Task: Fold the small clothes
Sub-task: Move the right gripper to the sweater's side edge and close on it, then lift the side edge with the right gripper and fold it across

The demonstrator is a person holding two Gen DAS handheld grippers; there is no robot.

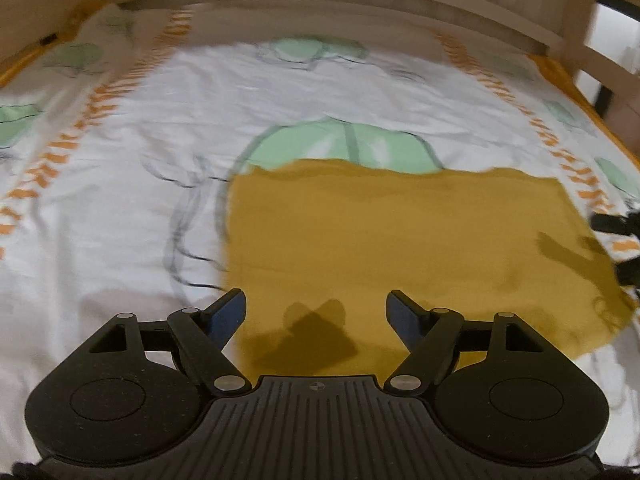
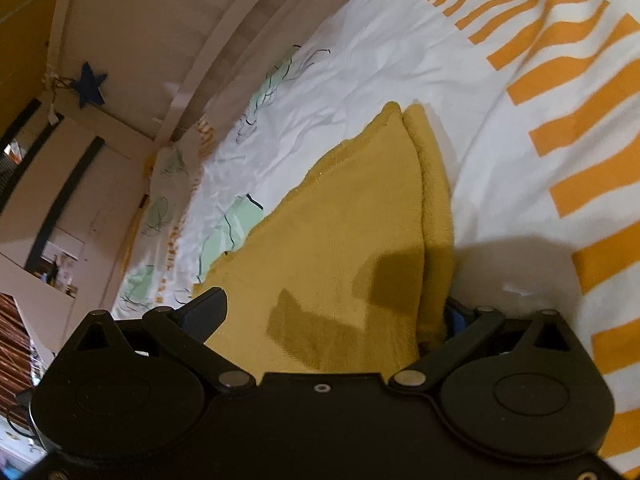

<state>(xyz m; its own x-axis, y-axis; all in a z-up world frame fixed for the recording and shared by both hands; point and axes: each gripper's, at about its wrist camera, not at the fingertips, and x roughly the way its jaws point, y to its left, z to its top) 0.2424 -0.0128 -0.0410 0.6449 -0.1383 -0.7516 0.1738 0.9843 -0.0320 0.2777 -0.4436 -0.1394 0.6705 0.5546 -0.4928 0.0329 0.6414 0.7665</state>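
White patterned bedsheet (image 1: 120, 208) holds a soft, limp mustard knit garment (image 1: 400, 240), best pinched at its edges; left gripper (image 1: 316, 312) and right gripper (image 2: 332, 312) both spread, grasping nothing.

Left black two-finger gripper (image 1: 316, 312): hovering level, blue-padded fingers (image 1: 228, 314) spreading wide apart.
Right black two-finger gripper (image 2: 332, 312): tilting sideways, fingers gaping wide.

Warm dim light, motion blur, fisheye

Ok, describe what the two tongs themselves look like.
Both the left tongs and the right tongs are matte black plastic: two round housings, a ribbed centre plate, angled link arms with silver pivot pins, and dark blue finger pads. No sleeves show.
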